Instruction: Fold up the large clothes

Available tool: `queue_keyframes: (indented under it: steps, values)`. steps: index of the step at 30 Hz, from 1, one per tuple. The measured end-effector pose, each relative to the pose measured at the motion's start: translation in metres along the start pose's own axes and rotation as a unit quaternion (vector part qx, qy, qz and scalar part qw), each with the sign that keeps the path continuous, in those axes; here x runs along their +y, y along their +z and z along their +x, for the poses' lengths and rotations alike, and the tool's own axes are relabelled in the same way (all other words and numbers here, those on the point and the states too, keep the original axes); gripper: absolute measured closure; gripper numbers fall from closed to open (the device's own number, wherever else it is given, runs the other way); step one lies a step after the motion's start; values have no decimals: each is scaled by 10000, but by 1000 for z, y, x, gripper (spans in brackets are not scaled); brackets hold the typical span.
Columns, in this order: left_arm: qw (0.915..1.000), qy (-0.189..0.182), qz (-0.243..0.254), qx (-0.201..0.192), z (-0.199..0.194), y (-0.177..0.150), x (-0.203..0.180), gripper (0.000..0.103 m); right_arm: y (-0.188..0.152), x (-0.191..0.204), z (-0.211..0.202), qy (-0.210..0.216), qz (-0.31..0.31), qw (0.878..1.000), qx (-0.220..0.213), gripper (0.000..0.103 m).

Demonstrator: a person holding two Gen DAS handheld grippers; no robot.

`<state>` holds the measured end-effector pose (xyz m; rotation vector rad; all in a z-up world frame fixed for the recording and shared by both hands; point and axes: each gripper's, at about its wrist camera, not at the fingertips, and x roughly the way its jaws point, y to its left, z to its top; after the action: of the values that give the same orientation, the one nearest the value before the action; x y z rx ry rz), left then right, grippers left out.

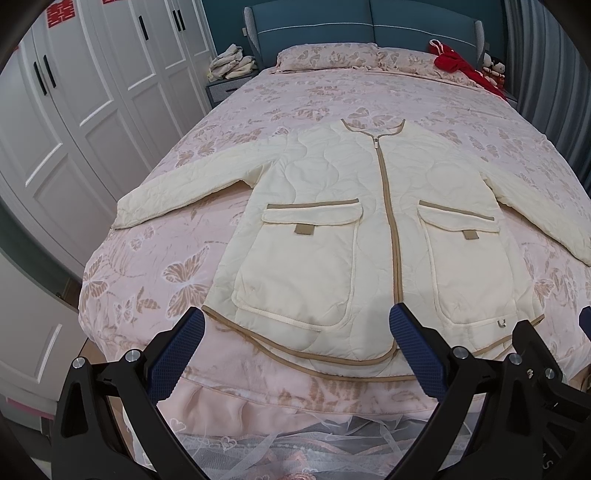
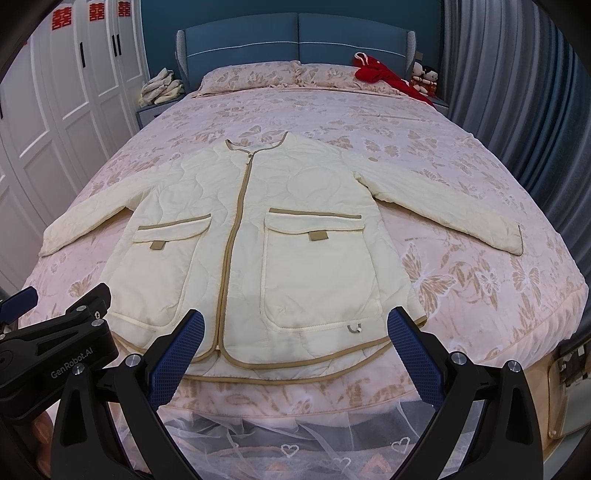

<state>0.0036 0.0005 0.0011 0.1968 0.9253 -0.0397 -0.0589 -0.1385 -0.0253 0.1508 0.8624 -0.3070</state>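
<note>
A cream quilted jacket [image 1: 332, 221] with tan trim, a zipped front and two flap pockets lies flat, face up, on the pink butterfly bedspread [image 1: 155, 266], sleeves spread to both sides, hem toward me. It also shows in the right wrist view [image 2: 295, 258]. My left gripper [image 1: 295, 328] is open and empty, hovering just before the hem's left half. My right gripper [image 2: 295, 328] is open and empty, before the hem's right half. The left gripper's body shows at the left edge of the right wrist view [image 2: 55, 332].
White wardrobe doors [image 1: 74, 110] stand on the left. A blue headboard [image 1: 369, 29], two pillows [image 1: 325, 55] and a red garment [image 1: 458, 64] are at the far end. Folded pale cloths [image 1: 232, 62] sit on a nightstand. Grey curtains [image 2: 517, 110] hang on the right.
</note>
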Motion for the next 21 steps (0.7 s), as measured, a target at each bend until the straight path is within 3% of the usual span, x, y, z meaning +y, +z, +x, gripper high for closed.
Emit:
queue_keyframes:
  steps: [10,16,21]
  values:
    - [9999,-109,16,97,8,-2,2,5,0,-8,14,56,82,9999,48,5]
    - [9999,-88,40,129,20,5,-4,5,10,-38,28,-21,458,9989,64,5]
    - [9992,-343,67,189,32,15,-12,5,27,-86,50,-32,761,9971,-10,6]
